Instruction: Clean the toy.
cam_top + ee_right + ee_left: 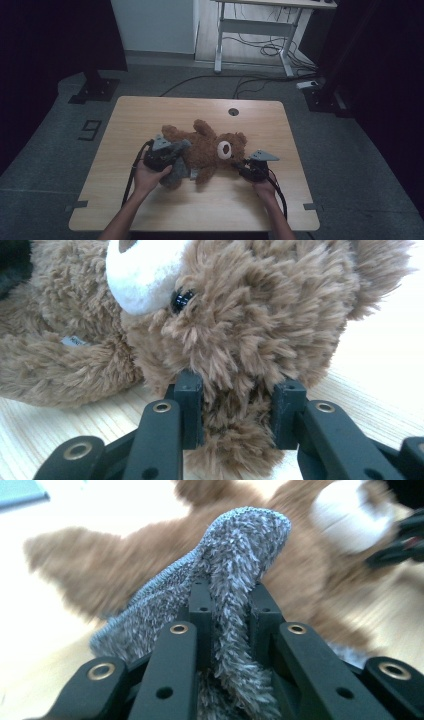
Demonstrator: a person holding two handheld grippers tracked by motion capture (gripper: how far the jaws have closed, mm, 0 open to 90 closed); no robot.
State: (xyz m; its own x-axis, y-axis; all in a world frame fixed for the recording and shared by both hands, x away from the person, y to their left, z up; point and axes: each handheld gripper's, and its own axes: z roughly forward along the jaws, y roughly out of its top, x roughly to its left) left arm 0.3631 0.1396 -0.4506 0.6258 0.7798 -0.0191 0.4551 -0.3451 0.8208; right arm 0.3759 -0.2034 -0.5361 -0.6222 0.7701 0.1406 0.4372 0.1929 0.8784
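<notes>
Left tool (227,625) grips a grey fuzzy cloth (235,555); right tool (237,415) clamps the teddy bear's (240,315) head on the counter (150,115).

Teddy bear (207,145): lies on the surface (150,115), centre of the frame, head toward the right. Fuzzy cloth (176,167): at the bear's left side, between my left gripper's (167,156) fingers. My right gripper (245,169): right of centre, its fingers on the bear's head.

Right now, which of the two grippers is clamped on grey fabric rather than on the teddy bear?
The left gripper: its jaws pinch the fuzzy grey cloth over the bear's body. The right gripper grips the brown teddy bear at its head.
</notes>
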